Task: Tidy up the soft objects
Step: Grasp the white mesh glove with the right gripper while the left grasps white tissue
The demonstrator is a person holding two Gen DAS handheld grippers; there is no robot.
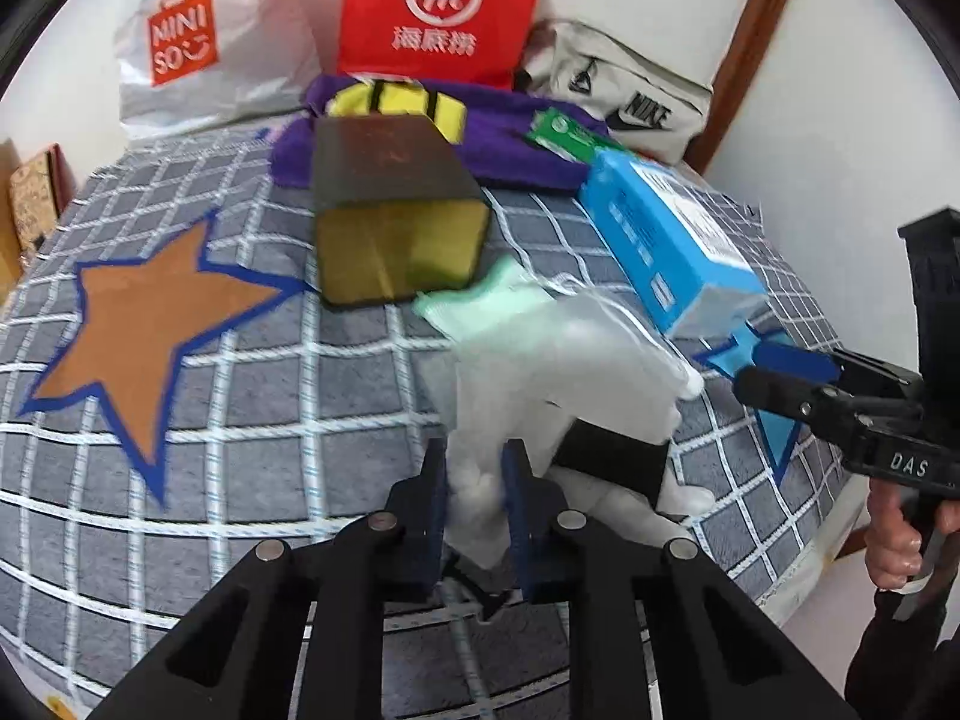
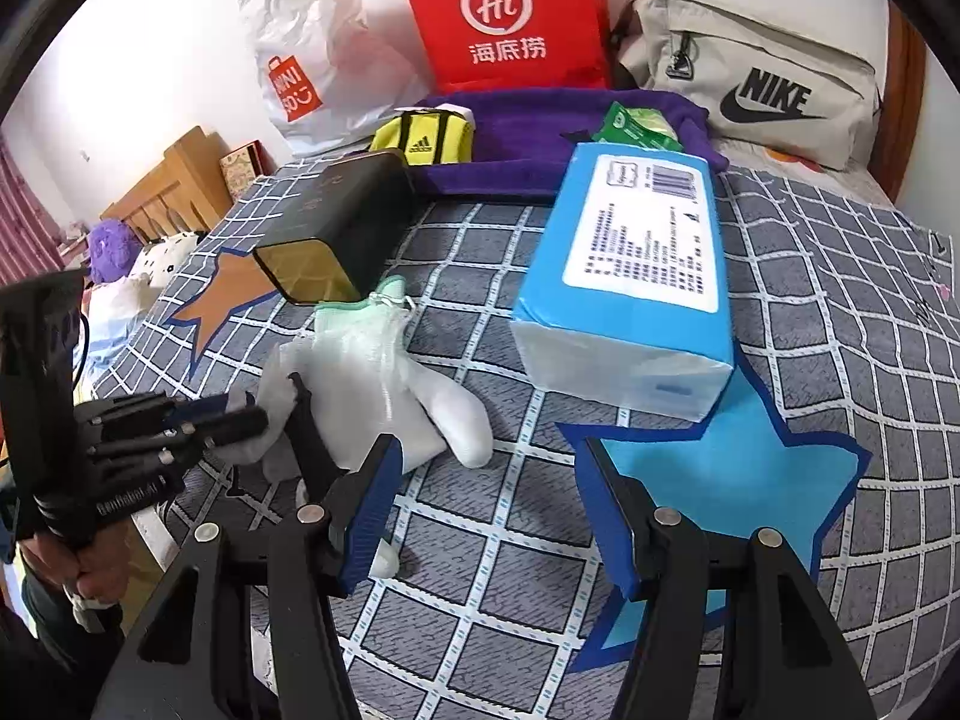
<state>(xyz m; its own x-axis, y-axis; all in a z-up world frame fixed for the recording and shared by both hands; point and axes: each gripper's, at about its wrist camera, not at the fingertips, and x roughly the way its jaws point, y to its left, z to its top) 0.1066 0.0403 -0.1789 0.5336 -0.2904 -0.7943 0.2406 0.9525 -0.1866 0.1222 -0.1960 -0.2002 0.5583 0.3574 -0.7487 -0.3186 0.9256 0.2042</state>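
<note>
A: Count, largest first?

B: 1 bed w/ grey quilt (image 2: 480, 540), white grid lines, 2 star patches showing: 1 orange star (image 1: 150, 324), 1 light-blue star (image 2: 726, 468). Along the white wall at back: 1 red paper bag w/ white logo (image 2: 510, 12), 1 white plastic shopping bag (image 2: 306, 60), 1 beige zip bag w/ black lettering (image 2: 756, 78). 1 purple towel (image 2: 528, 138) w/ 1 yellow-black pouch (image 2: 429, 135) and 1 green packet (image 2: 639, 123) lying on it.

A: Mid-bed?

B: 1 blue tissue pack (image 2: 636, 264), 1 black box w/ yellow end face (image 1: 390, 210), 1 white cloth glove w/ mint-green cuff (image 2: 384, 384) near front edge, cuff just beside the box.

A: Grippers?

B: 2. Left gripper (image 1: 477, 492) clamped narrow on the glove's finger end. Right gripper (image 2: 486, 516) about half open, nothing in it, over the quilt just right of the glove.

A: Room?

B: Wooden furniture (image 2: 174, 186) off to the left.
</note>
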